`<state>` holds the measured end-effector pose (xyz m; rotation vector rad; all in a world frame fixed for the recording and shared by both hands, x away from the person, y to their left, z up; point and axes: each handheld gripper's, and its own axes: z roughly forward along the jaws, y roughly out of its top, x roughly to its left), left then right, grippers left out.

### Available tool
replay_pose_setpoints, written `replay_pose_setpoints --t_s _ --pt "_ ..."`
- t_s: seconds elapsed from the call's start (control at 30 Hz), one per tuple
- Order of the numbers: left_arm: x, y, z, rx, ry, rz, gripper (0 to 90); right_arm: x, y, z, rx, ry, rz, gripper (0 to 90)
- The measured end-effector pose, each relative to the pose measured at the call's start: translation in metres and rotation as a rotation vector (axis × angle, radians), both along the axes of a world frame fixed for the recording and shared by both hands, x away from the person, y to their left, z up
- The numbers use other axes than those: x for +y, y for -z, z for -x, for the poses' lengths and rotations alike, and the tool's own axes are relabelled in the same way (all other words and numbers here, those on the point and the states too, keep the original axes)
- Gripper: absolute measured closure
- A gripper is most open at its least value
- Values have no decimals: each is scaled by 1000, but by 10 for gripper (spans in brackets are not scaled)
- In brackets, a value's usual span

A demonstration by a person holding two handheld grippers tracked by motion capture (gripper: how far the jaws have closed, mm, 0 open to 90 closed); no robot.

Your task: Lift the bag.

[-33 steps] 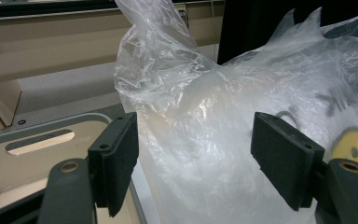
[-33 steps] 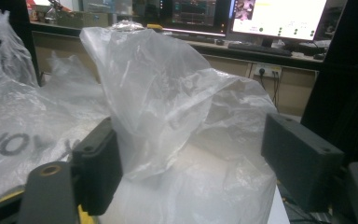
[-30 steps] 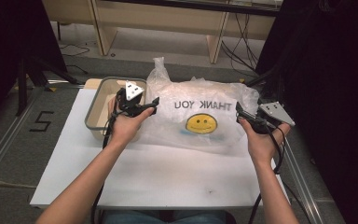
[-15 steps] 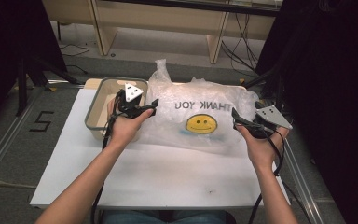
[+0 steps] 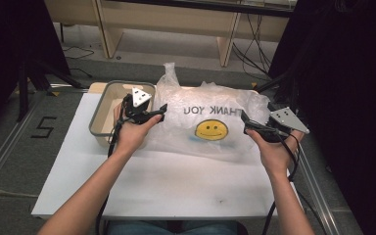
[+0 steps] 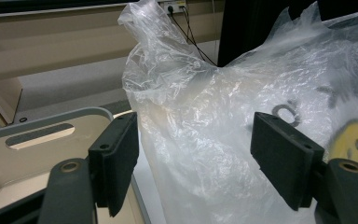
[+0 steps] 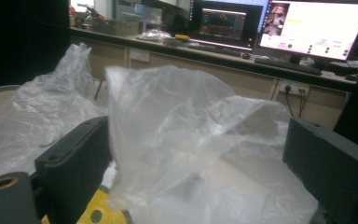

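A big clear plastic bag with a smiley face lies across the far part of the white worktop. The left claw and right claw are both wide open, one at each end of the bag. Each should close on a bunched fold. A tan bin touches the bag's left side; the near worktop is free for moving.

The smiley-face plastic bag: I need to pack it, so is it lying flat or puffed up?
Puffed up: the plastic bag bulges crumpled off the white table, one bunched corner sticking up.
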<state>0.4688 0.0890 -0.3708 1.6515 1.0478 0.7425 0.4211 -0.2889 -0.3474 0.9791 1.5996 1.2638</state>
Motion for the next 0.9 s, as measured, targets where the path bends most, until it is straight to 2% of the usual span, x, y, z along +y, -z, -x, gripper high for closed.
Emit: replay_pose_setpoints --t_s 0.27,0.57,0.9 --pt "1 1 1 2 3 -11 321 5 5 5 12 -9 14 65" --pt "2 4 6 17 14 -18 317 -4 16 14 43 4 17 76" --pt "9 10 17 46 43 -49 311 -11 25 23 84 -15 16 92"
